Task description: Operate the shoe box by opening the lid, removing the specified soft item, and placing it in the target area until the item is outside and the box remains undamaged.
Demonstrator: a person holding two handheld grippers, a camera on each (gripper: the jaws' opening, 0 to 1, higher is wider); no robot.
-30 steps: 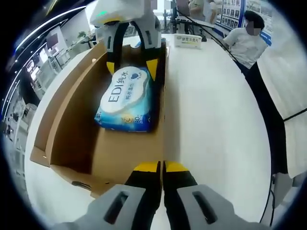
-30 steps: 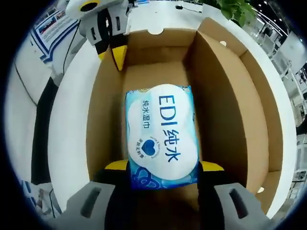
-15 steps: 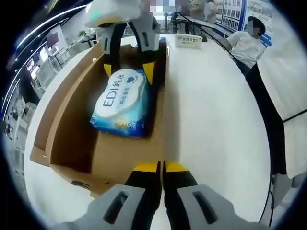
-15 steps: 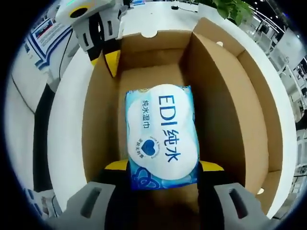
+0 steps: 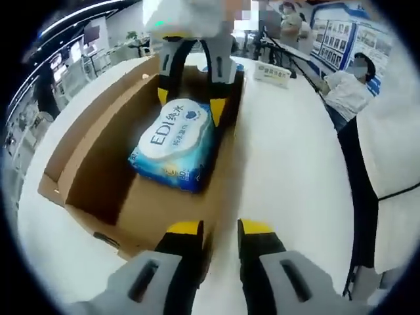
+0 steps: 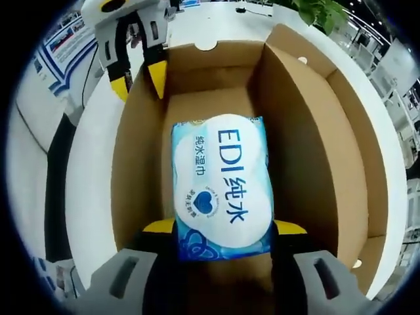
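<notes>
Place: open showroom or exhibition hall.
Evidence: long white counter (image 5: 289,164), blue display boards (image 5: 341,36) along wall, people at far edge, potted greenery (image 6: 321,12).

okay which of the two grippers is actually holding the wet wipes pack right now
The right gripper: its jaws clamp the blue wet wipes pack from both sides inside the shoe box. The left gripper is open and holds nothing.
</notes>
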